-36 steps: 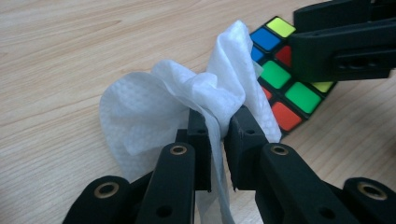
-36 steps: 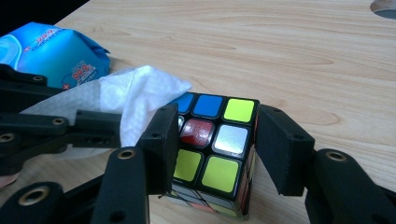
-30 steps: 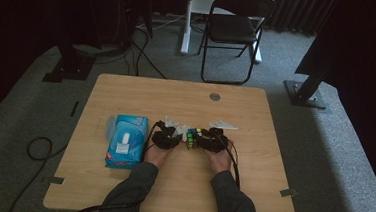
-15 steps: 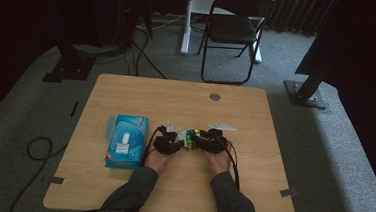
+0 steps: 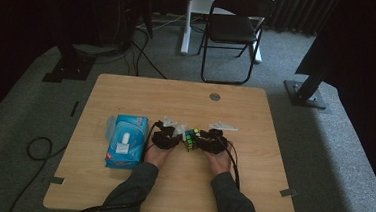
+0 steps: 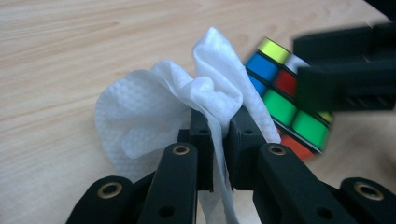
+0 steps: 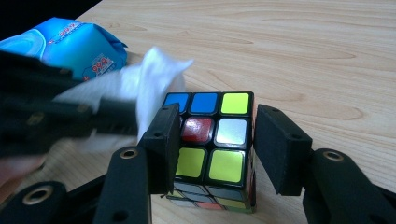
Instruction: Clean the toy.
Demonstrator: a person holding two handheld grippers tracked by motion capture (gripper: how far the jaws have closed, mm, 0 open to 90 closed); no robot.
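Wiping in hand, judged from the pairing: puzzle cube (image 7: 210, 149) at centre of the right gripper view, pinned between the jaws of the right gripper (image 7: 212, 151), pads pressed on two opposite sides so the top face stays bare for cleaning. Top face readable as blue, blue, yellow in the far row; red and silver-white in the middle; yellow-green in the near row. Same cube (image 6: 287, 100) at right of the left gripper view, tilted, and as a small coloured spot (image 5: 191, 138) at centre of the high view, between both hands. White wipe (image 6: 187, 112) pinched in the narrow, nearly closed jaws of the left gripper (image 6: 220, 140), bunched upward and lying against the cube's side, held short probably to give a firm rubbing edge. Left gripper (image 5: 166, 137) and right gripper (image 5: 212, 140) facing each other, close together, low over the wooden table (image 5: 176, 100). Blue pack of wipes (image 5: 127, 141) at left of the high view, flap uppermost, kept near the left hand for a fresh sheet. Pack (image 7: 60, 42) at upper left of the right gripper view: red-and-white label with figures resembling "999", too blurred to confirm; other print illegible.
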